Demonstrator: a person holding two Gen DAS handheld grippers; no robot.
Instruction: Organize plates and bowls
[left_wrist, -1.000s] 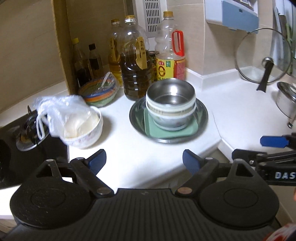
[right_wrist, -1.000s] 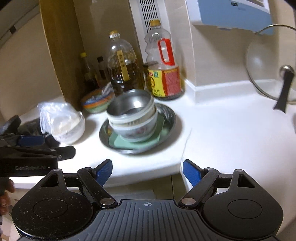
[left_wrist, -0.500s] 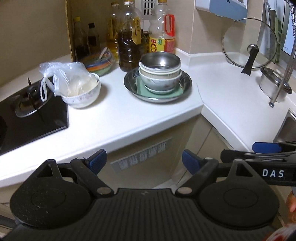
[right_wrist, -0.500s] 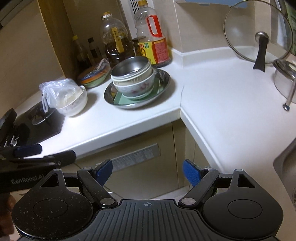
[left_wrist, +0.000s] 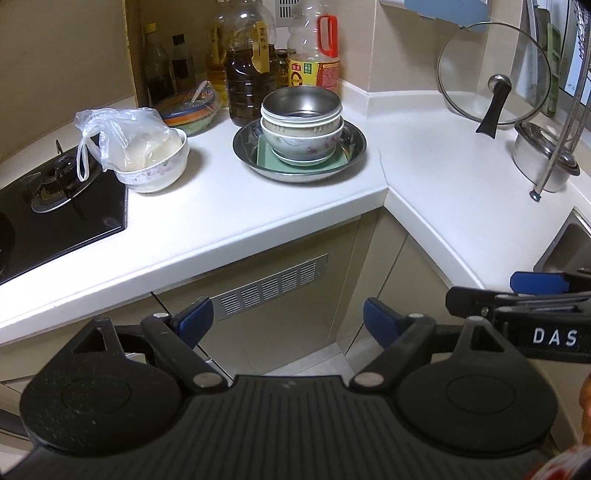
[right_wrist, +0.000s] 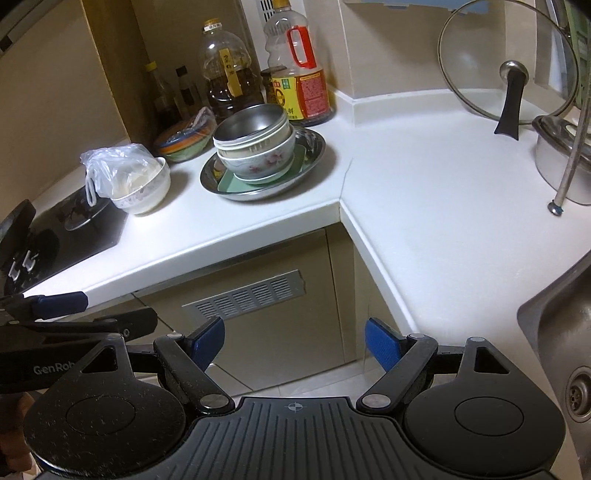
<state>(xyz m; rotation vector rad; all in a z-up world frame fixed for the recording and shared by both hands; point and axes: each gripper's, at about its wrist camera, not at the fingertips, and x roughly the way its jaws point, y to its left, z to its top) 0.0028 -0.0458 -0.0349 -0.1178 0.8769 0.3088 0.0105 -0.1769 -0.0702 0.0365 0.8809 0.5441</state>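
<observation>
- Two tools hang in front of the white surface (left_wrist: 229, 206), away from the dishes.
- The left tool (left_wrist: 286, 319) has its blue tips wide apart, with nothing between them.
- The right tool (right_wrist: 294, 341) is wide too, and holds nothing.
- Three bowls sit one inside the other: a metal bowl (left_wrist: 301, 105) on top, a flowered bowl (left_wrist: 301, 142) at the bottom.
- The stack sits on a green square plate (left_wrist: 267, 157) inside a round metal dish (left_wrist: 354, 147).
- That dish rests near the corner, just in front of the oil bottles (left_wrist: 251, 70).
- A bowl with a plastic bag (left_wrist: 147, 158) sits beside the stove (left_wrist: 55, 206).
</observation>
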